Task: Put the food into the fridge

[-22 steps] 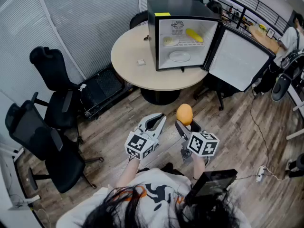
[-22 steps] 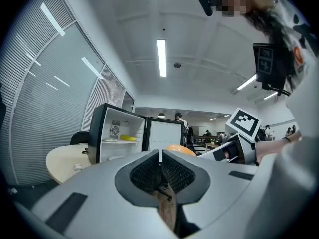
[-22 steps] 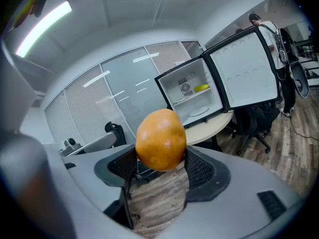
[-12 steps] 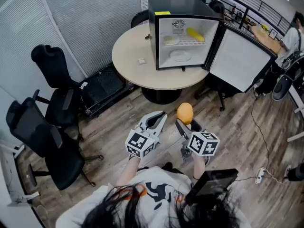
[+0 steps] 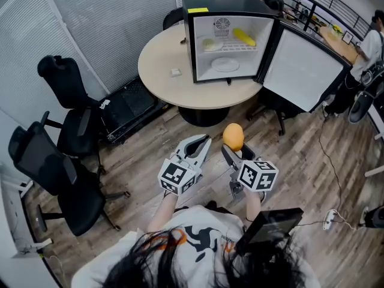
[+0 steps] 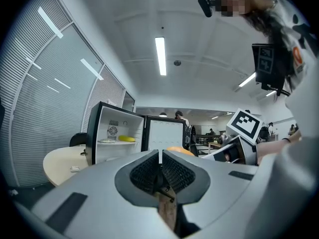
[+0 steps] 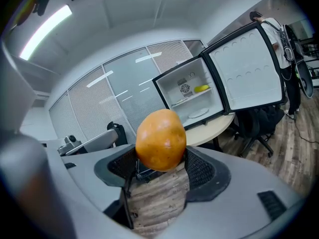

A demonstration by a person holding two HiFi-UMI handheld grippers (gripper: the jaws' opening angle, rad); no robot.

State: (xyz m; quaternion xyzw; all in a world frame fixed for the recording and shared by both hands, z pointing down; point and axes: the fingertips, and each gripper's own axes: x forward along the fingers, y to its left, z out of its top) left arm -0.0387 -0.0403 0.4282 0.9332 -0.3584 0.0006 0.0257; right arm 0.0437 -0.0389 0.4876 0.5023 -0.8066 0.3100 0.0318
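My right gripper [image 5: 233, 149] [image 7: 160, 159] is shut on an orange round fruit [image 5: 233, 135] [image 7: 160, 139], held between its wide-set jaws above the wooden floor. My left gripper [image 5: 200, 144] [image 6: 160, 156] hangs beside it, shut, with nothing in it. Ahead, a small black fridge [image 5: 225, 38] [image 7: 199, 91] stands on the round beige table [image 5: 162, 71], its door [image 5: 297, 71] swung open to the right. Inside, a yellow food item [image 5: 244, 36] and a pale one on a plate [image 5: 209, 44] lie on the shelf; a white plate [image 5: 225, 65] lies on the fridge floor.
Two black office chairs [image 5: 75, 119] [image 5: 51, 179] stand at the left, and another chair [image 5: 279, 110] sits under the fridge door. A small white object [image 5: 174, 72] lies on the table. A cable [image 5: 324, 161] and a power strip [image 5: 329, 219] lie on the floor at right. A person [image 5: 375, 38] sits far right.
The view has shifted a little toward the fridge; both grippers keep their pose, and the orange fruit stays in the right gripper.
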